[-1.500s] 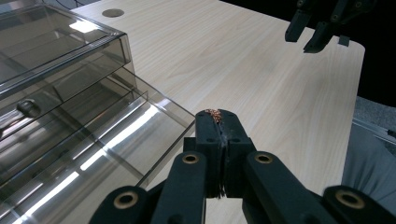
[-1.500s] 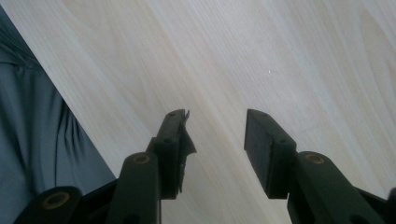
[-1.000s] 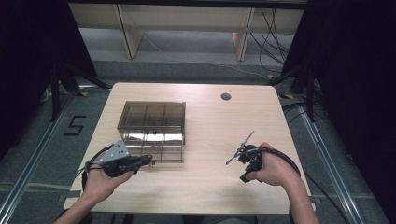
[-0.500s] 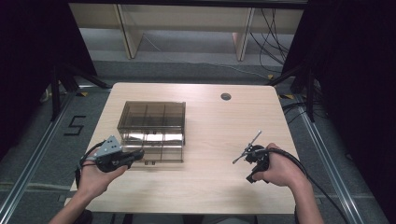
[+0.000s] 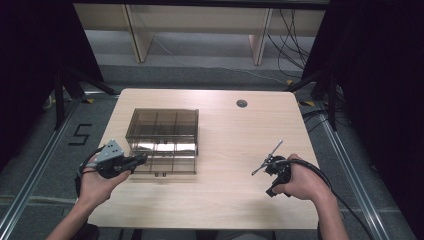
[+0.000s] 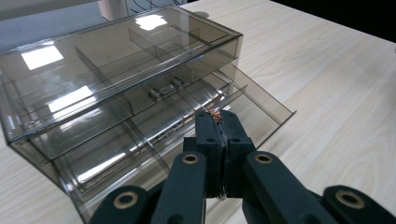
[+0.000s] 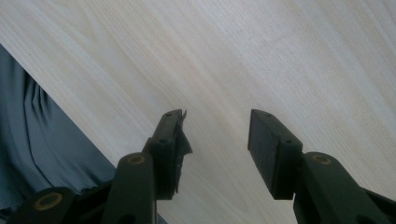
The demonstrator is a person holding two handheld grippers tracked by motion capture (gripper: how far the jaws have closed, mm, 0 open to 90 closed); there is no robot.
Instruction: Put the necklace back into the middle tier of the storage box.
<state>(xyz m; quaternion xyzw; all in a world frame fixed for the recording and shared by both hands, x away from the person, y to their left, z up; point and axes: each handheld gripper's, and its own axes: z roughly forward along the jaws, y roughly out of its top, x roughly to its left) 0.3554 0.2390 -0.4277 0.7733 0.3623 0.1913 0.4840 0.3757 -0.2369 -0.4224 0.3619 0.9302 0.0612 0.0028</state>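
On the pale wooden table [image 5: 220, 200] the smoky transparent plastic drawer box [image 5: 162, 131] sits toward the left edge, its compartments showing through the lid, and its lower drawer [image 6: 243, 100] is pulled out toward the near edge, with the small handle of the upper drawer [image 6: 164, 89] plain in the left gripper view. A small round dark grommet [image 5: 242, 103] marks the table near the far edge, well apart from everything. The left gripper [image 5: 139, 159], held in the person's left hand [image 5: 97, 180], hovers at the box's near left corner, right over the open drawer's front. Its jaws are pressed tight together, clenched on a tiny tuft of copper-coloured wire strands [image 6: 215, 114] that pokes out at the tips. Over by the near right corner, the right gripper [image 5: 267, 161], held in the right hand [image 5: 300, 182], sits low over bare wood, well apart from the box. In the right gripper view its jaws stand wide apart, released, with plain wood grain between them and a grey cloth [image 7: 42, 135] beyond the table edge.
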